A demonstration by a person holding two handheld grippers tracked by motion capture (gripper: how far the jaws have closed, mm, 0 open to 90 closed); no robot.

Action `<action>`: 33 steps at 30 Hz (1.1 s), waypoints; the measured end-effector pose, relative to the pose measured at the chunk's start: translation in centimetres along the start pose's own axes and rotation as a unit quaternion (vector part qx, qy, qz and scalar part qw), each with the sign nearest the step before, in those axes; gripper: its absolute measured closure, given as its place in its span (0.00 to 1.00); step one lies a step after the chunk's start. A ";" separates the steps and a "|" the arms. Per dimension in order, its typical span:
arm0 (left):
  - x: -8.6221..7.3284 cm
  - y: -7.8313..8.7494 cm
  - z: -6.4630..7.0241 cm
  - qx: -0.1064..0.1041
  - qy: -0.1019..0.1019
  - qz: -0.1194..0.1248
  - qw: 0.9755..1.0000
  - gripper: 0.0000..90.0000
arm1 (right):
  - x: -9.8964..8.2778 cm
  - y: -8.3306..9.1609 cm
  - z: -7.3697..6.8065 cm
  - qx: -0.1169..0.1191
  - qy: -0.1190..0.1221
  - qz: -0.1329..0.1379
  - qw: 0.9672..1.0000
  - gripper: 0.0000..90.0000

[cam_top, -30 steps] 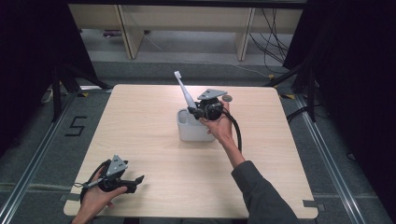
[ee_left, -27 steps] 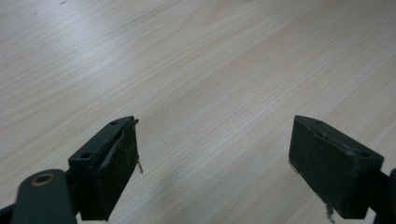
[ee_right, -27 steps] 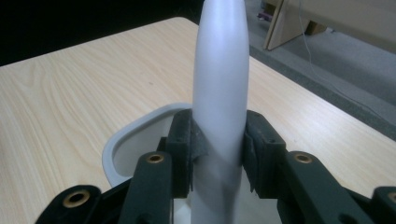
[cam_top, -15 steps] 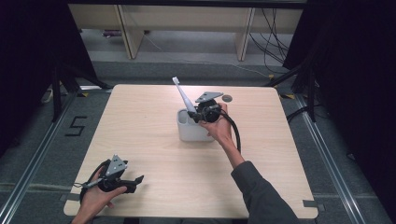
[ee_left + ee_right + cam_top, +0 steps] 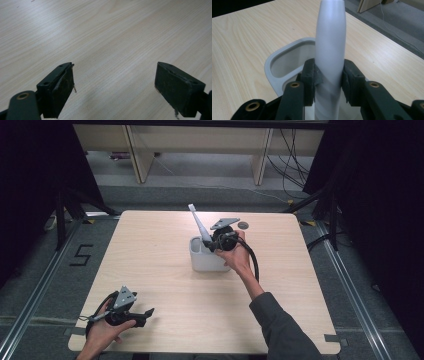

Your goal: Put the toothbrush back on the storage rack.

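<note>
Right claw (image 5: 329, 82) clamps white handle (image 5: 330, 45) over grey holder (image 5: 277, 65).

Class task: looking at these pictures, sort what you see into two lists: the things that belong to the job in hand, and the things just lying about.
In the job:
- right tool, shut on the white handle
- white handle, tilted over the holder
- grey holder

Lying about or idle:
- small dark disc, far table edge
- left tool, open over bare table

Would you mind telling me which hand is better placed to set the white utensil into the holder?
Right: its claw grips the white utensil just above the holder. The left claw is open over bare table.
</note>
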State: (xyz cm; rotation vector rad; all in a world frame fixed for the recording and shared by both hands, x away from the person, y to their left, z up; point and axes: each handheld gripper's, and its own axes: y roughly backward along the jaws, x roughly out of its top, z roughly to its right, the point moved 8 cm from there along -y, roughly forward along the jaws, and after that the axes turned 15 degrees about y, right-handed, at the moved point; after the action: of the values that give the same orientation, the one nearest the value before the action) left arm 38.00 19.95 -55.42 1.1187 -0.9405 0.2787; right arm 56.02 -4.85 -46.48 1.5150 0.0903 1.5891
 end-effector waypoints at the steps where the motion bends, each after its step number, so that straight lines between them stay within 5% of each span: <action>1: 0.0 0.0 0.1 -0.001 0.004 0.003 1.000 0.17 | -0.1 0.1 -0.1 0.003 -0.005 -0.010 1.000 0.74; 5: 0.0 0.0 0.1 -0.001 0.004 0.003 1.000 0.17 | -0.3 0.0 0.2 0.002 0.011 -0.009 1.000 0.74; 9: 0.1 0.0 -0.1 0.001 -0.007 0.001 1.000 0.17 | -0.5 0.1 -0.1 0.009 -0.007 -0.023 1.000 0.74; 14: 0.0 -0.1 0.1 -0.003 0.006 0.005 1.000 0.17 | -0.8 0.1 -0.3 0.013 -0.004 -0.037 0.999 0.74; 16: 0.1 -0.1 0.2 -0.003 0.008 0.006 1.000 0.17 | -0.7 -0.2 0.1 0.008 0.024 -0.026 0.999 0.74; 19: 0.0 -0.1 0.2 -0.003 0.008 0.004 1.000 0.17 | -1.0 0.1 -0.3 0.016 0.007 -0.046 0.999 0.74; 26: 0.1 0.0 -0.2 0.002 -0.015 0.000 1.000 0.17 | -1.2 -0.1 -0.3 0.016 0.026 -0.047 0.998 0.74; 30: -0.1 0.0 0.1 -0.002 0.004 -0.001 1.000 0.17 | -1.4 -0.4 -0.3 0.017 0.026 -0.050 0.998 0.73; 33: -0.1 0.1 -0.1 0.001 -0.012 -0.006 1.000 0.17 | -1.3 -0.4 -0.4 0.016 0.019 -0.039 0.999 0.73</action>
State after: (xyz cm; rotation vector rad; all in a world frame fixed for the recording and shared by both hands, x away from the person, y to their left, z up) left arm 38.00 20.10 -55.45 1.1315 -0.9541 0.2560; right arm 55.73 -5.20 -47.81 1.4889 0.1949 1.5604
